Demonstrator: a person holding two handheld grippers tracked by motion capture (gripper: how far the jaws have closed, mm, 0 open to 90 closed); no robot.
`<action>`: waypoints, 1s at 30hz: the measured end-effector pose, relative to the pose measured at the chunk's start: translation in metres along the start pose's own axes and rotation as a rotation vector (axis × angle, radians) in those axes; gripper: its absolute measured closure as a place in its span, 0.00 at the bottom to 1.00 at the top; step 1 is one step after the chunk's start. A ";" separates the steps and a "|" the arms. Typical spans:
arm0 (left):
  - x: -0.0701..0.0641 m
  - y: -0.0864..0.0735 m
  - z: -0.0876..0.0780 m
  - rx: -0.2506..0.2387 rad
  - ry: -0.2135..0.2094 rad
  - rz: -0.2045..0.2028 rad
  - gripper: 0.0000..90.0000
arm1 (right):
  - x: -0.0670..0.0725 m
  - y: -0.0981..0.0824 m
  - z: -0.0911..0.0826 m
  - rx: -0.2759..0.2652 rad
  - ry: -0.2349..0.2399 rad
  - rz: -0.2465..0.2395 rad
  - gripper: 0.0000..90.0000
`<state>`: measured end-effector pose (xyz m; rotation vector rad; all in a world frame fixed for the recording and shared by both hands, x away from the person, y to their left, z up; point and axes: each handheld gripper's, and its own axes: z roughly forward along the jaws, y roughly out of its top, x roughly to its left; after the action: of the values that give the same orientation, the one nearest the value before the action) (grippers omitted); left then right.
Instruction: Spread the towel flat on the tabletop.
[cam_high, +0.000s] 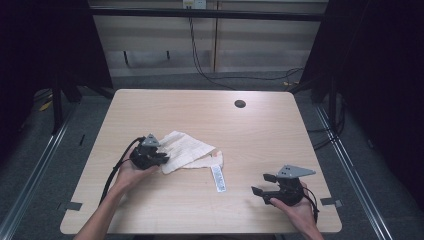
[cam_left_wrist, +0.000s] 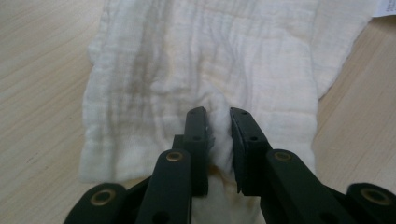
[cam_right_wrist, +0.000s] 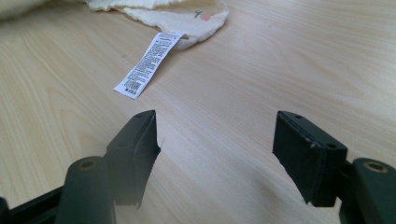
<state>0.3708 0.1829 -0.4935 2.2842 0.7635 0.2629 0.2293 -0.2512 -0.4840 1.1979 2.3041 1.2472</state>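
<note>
On the pale wood-grain surface (cam_high: 200, 110), left of centre, lies a white cloth (cam_high: 185, 150), folded and crumpled, its weave soft and gauzy with faint brownish streaks in the left gripper view. Its near-left edge is covered by the left tongs (cam_high: 159, 157), so from above I cannot make out the grip itself. The left gripper view settles it: the black jaws stand close together with a puckered ridge of the cloth (cam_left_wrist: 201, 70) pinched between them, the fabric bunching upward at the pads. A yellowish patch shows low between the jaws, but what it is I cannot tell.

A long white care label (cam_high: 218, 178) trails from the cloth's near-right corner and lies flat on the wood, its print too small to read. A small pinkish mark (cam_right_wrist: 204, 15) sits on that corner, cut off by folds.

Near the right edge, the right tongs (cam_high: 264, 183) rest in the person's hand well apart from the cloth, jaws spread wide over bare wood with nothing between them. A round dark hole (cam_high: 240, 104) sits in the far part of the surface.
</note>
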 end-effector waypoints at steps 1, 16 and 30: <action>-0.003 0.000 0.000 0.006 0.008 0.025 0.86 | 0.000 0.000 0.000 0.000 0.000 0.000 0.34; -0.061 0.011 0.004 0.063 -0.109 0.140 0.84 | 0.001 0.000 0.003 0.013 0.002 0.004 0.34; -0.089 0.025 -0.013 0.044 -0.215 0.159 0.55 | 0.000 0.000 0.002 0.016 0.001 0.007 0.34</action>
<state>0.3056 0.1227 -0.4645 2.3706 0.4838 0.0716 0.2302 -0.2497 -0.4852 1.2123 2.3165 1.2341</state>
